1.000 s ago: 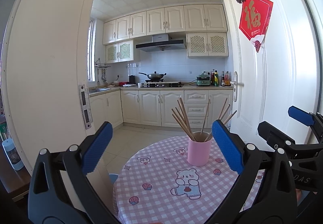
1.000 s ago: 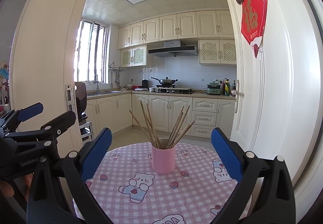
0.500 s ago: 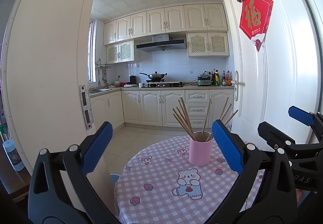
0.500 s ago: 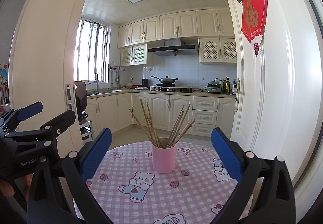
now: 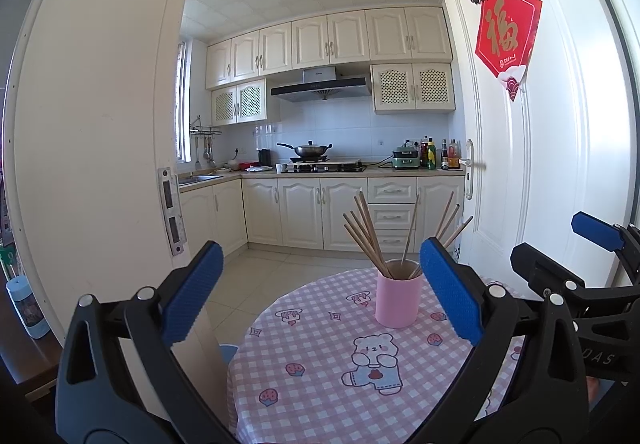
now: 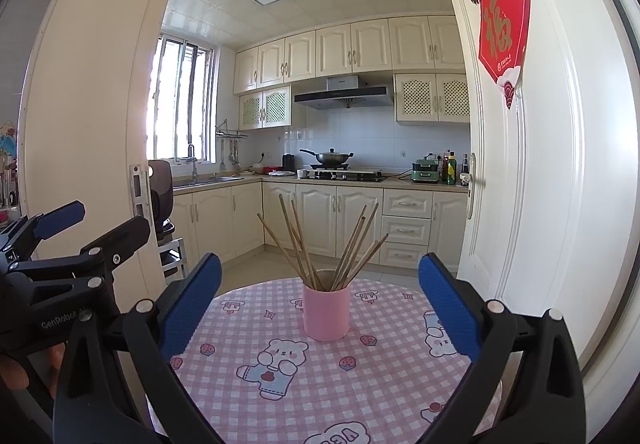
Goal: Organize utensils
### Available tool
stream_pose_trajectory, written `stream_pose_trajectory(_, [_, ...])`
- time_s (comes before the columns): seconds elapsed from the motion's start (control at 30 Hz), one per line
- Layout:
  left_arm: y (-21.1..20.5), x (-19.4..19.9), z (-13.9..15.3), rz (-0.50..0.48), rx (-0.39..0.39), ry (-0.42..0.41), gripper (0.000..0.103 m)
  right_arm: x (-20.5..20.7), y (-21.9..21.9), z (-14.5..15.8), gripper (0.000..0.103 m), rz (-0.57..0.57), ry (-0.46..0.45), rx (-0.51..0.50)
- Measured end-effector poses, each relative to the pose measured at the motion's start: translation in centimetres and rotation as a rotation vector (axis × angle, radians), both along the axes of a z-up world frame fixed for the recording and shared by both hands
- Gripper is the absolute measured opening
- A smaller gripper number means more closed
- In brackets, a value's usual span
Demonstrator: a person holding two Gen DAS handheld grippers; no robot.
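A pink cup [image 5: 398, 300] [image 6: 326, 311] stands upright on a round table with a pink checked cloth [image 5: 320, 384] [image 6: 312, 376]. Several wooden chopsticks [image 5: 366, 234] [image 6: 304, 248] stand fanned out in the cup. My left gripper [image 5: 320, 296] is open and empty, above the table's near left side, short of the cup. My right gripper [image 6: 320, 302] is open and empty, in line with the cup but short of it. Each gripper shows at the edge of the other's view, the right one [image 5: 576, 256] and the left one [image 6: 80, 240].
A white open door [image 5: 532, 148] [image 6: 528, 164] stands close to the table's right. A white door frame [image 5: 100, 144] stands at the left. The kitchen with cabinets and a stove [image 5: 320, 164] lies beyond the table. A blue stool [image 5: 228, 352] shows under the table's left edge.
Both views have shifted very slightly, so the cup sits a little lower and to the right. Both grippers stay open and nothing on the table has moved.
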State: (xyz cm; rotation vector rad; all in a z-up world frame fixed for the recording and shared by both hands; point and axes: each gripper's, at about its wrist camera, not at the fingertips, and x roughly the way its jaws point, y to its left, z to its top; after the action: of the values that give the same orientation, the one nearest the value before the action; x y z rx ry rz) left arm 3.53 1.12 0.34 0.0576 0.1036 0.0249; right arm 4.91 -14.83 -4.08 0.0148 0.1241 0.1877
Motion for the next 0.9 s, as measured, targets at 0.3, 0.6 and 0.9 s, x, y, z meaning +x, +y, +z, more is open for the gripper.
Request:
stream_pose_trajectory(0.3, [0.02,-0.04,-0.04,-0.001,0.001,0.000,0.097,0.03,0.00,-0.26,0.095,0.002,0.004,0.002])
stream_pose_trajectory(0.6, [0.04,0.04,-0.19,0.001,0.003,0.005,0.097,-0.01,-0.04,-0.47,0.095,0.004,0.012,0.004])
stream_pose_trajectory(0.9, [0.11,0.12,-0.30,0.003,0.004,0.008,0.097,0.06,0.03,-0.53,0.095,0.005,0.020,0.006])
